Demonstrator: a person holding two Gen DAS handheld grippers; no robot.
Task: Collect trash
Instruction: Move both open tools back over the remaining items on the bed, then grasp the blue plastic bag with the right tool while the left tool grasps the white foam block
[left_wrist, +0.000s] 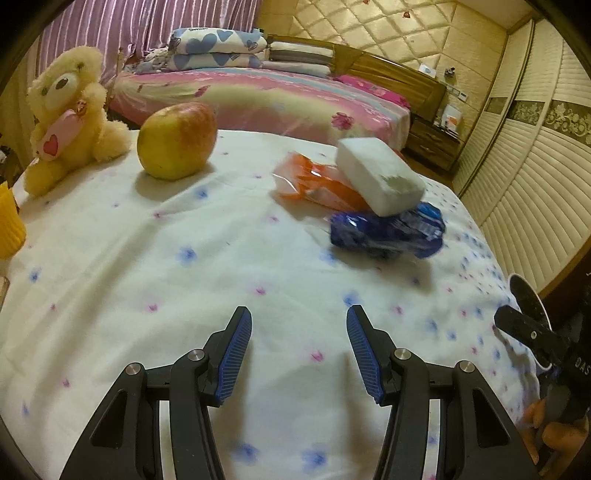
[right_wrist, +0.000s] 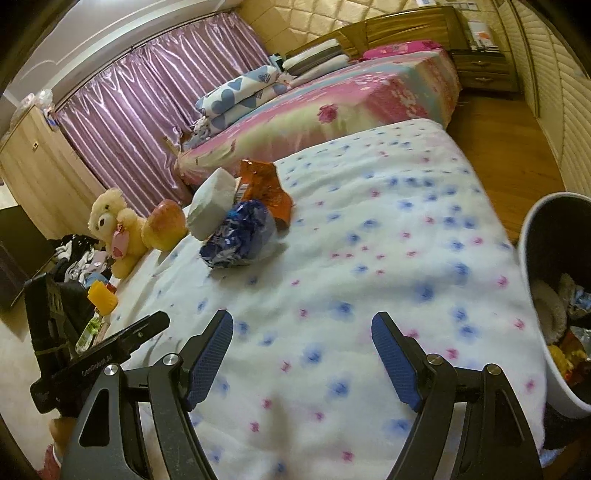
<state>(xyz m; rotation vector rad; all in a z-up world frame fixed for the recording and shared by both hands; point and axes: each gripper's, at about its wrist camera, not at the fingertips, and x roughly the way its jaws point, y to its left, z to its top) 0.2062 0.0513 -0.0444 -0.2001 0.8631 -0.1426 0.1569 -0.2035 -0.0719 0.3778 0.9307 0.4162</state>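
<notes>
On the flowered white cloth (left_wrist: 184, 288) lie a crumpled blue wrapper (left_wrist: 388, 232), an orange wrapper (left_wrist: 314, 184) and a white foam block (left_wrist: 380, 177) resting across both. The same blue wrapper (right_wrist: 236, 240), orange wrapper (right_wrist: 264, 188) and white block (right_wrist: 212, 208) show in the right wrist view. My left gripper (left_wrist: 299, 350) is open and empty, low over the cloth, short of the blue wrapper. My right gripper (right_wrist: 301, 358) is open and empty over the cloth. A trash bin (right_wrist: 535, 295) holding rubbish stands at the table's right edge; its rim shows in the left wrist view (left_wrist: 528, 295).
An apple (left_wrist: 177, 140) and a teddy bear (left_wrist: 70, 118) sit at the far left of the cloth, with a yellow cup (left_wrist: 9, 225) at the left edge. A bed (left_wrist: 258, 92) stands behind. A wardrobe (left_wrist: 535, 166) lines the right wall.
</notes>
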